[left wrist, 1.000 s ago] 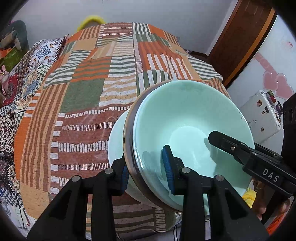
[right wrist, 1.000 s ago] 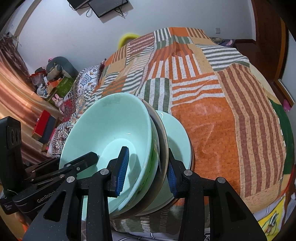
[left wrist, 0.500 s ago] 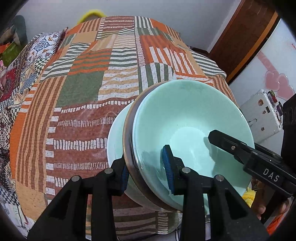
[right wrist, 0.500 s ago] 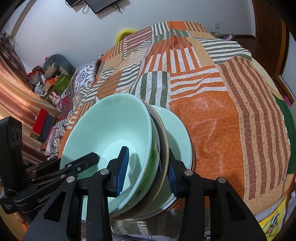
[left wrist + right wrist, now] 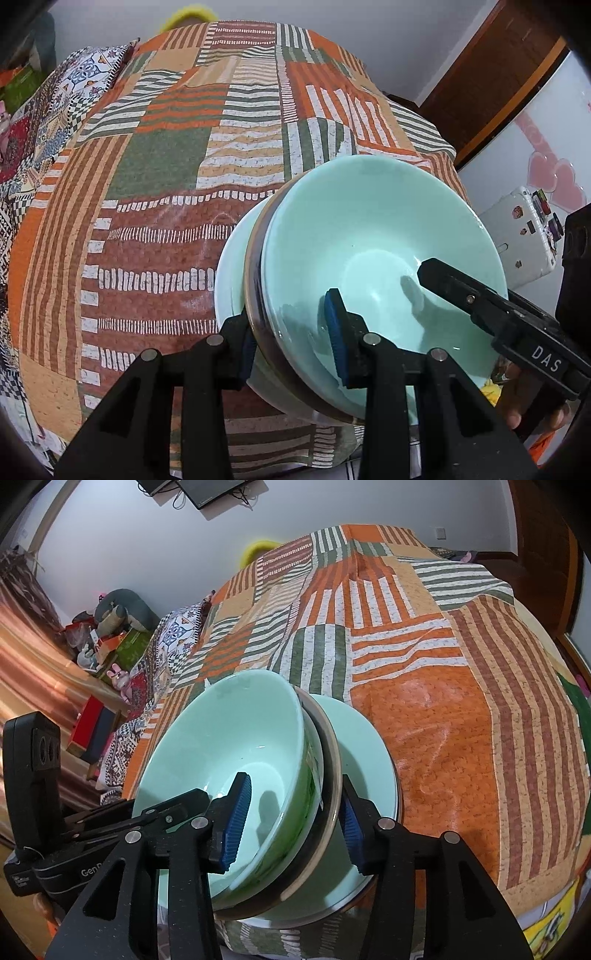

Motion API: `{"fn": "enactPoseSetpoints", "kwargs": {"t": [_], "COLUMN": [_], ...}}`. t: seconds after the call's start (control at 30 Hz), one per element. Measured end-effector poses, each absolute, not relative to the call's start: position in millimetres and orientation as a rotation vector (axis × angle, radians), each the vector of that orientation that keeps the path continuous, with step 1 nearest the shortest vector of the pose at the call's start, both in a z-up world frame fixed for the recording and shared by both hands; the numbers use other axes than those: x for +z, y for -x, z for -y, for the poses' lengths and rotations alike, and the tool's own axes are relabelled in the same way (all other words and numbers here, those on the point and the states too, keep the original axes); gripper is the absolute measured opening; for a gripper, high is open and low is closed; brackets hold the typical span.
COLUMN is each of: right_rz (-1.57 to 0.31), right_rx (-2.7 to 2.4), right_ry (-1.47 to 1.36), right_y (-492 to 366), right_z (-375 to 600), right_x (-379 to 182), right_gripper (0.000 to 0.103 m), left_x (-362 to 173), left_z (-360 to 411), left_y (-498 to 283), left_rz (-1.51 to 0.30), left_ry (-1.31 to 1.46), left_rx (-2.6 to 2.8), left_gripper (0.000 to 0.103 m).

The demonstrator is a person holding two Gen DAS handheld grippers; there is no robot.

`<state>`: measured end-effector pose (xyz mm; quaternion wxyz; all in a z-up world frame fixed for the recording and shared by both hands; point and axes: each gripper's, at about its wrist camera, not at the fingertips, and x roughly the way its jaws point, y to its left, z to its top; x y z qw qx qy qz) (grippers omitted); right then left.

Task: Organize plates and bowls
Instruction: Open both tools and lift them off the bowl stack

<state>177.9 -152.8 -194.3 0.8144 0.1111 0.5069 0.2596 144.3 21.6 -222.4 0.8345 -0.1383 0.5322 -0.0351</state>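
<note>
In the left wrist view, a nested stack is seen held over the near edge of a patchwork bedspread (image 5: 155, 206): a mint bowl (image 5: 373, 236) sits inside a dark, metal-rimmed dish (image 5: 255, 266), and a pale mint plate (image 5: 231, 266) lies beneath them. The left gripper (image 5: 291, 332) is closed on the stack's near rim, with one blue pad inside the bowl and the other against the outer side of the stack. The right gripper (image 5: 476, 299) is seen entering from the right, reaching over the bowl's opposite rim. In the right wrist view, the same mint bowl (image 5: 229, 738), the metal-rimmed dish (image 5: 332, 753) and the mint plate (image 5: 373, 760) are seen clamped by the right gripper (image 5: 291, 819), one pad pressed inside the bowl and the other behind the dish rim, touching the plate. The left gripper (image 5: 155, 812) is seen at the lower left, on the far rim. The stack is judged to be carried tilted, apparently clear of the bedspread. For the step to be done well, both clamps should be kept equally firm, the stack should be levelled before lowering, and it should be set well in from the bed's edge, so that nothing slides out of the nest.
</note>
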Motion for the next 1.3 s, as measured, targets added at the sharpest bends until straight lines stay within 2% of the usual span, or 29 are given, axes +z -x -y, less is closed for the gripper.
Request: {"fn": "enactPoseSetpoints", "kwargs": {"t": [0.23,0.63,0.77,0.83,1.03,1.17,1.23,1.3], "right_rz": [-1.066,-0.931,-0.835,-0.776,-0.645,-0.575,-0.539,-0.505], "right_rx": [0.546,0.523,0.536,0.539,0.56,0.569,0.571,0.573], "right_ry": [-0.223,-0.185,-0.169,-0.161,-0.148,-0.141,-0.134,-0.128], "right_y": [-175,-156,-145,-137,-114,-101,-95,-88], "right_z": [156,174,179,181,187,191,193,193], "right_x": [-189,-143,-114,-98,-63,-47,-40,-36], "right_gripper": [0.046,0.047,0.049,0.055,0.055,0.056,0.064,0.068], "left_x": [-201,-139,-105,-88,-57,-40,-36,-33], "left_z": [-16,-20,-15,-12,-8,-3,-1,0], "left_y": [-135,-105,-86,-76,-51,-33,-27,-21], "left_rz": [-1.026,-0.846,-0.734,-0.677,-0.568,-0.491,-0.469,-0.453], "left_ry": [0.167,0.173,0.156,0.15,0.14,0.1,0.09,0.09], "left_rx": [-0.012,-0.017,-0.022,-0.026,-0.035,-0.02,-0.017,-0.02], "left_gripper": [0.036,0.037,0.045,0.046,0.05,0.062,0.066,0.07]}}
